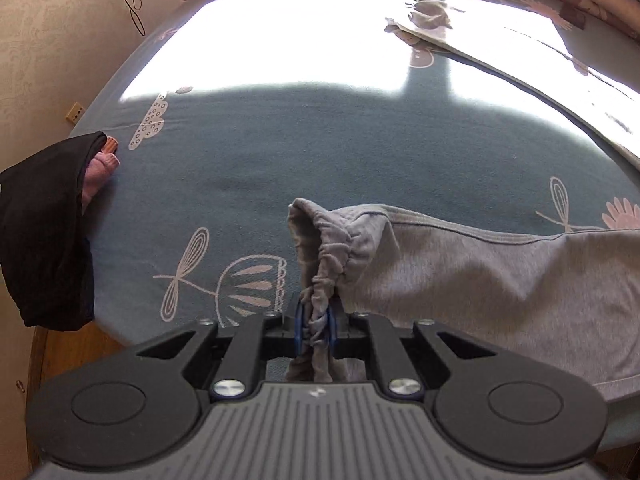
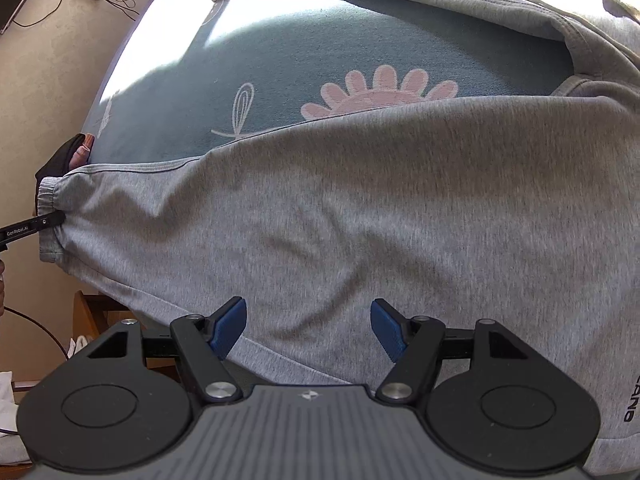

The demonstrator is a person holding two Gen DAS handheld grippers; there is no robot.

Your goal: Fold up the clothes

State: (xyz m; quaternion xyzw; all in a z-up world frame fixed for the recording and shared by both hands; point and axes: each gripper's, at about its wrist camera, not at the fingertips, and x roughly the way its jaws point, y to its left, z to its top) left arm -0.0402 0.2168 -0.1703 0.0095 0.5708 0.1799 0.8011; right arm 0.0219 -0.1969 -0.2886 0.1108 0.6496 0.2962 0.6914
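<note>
Left wrist view: the left gripper [image 1: 316, 330] is squeezed tight on the bunched stretchy cuff [image 1: 328, 256] of the grey pants [image 1: 500, 280]. The two blue pads [image 1: 299, 322] press on the cuff from both sides, and a bit of grey cloth hangs down below them. From the cuff, the pant leg runs off to the right, lying over the blue bed cover [image 1: 280, 152] with pink and white flowers on it. Bright sun falls across the far part of the bed. At the left edge of the bed there is a black cloth [image 1: 44, 232] with something pink [image 1: 100, 172] poking out of it. A cable [image 1: 132, 0] runs along the wall behind the bed.

Right wrist view: the right gripper [image 2: 308, 330] hangs over the wide grey leg of the pants [image 2: 360, 208]. Its jaws stand far apart and nothing is between the blue pads [image 2: 230, 330]. The pants fill most of this picture and cover part of a big pink flower [image 2: 380, 92] on the bed cover [image 2: 280, 52]. Far to the left, the tip of the left gripper [image 2: 50, 218] bites the cuff [image 2: 52, 196] of the same leg. More grey cloth lies along the top and right side of the bed, but how it joins up cannot be told.
</note>
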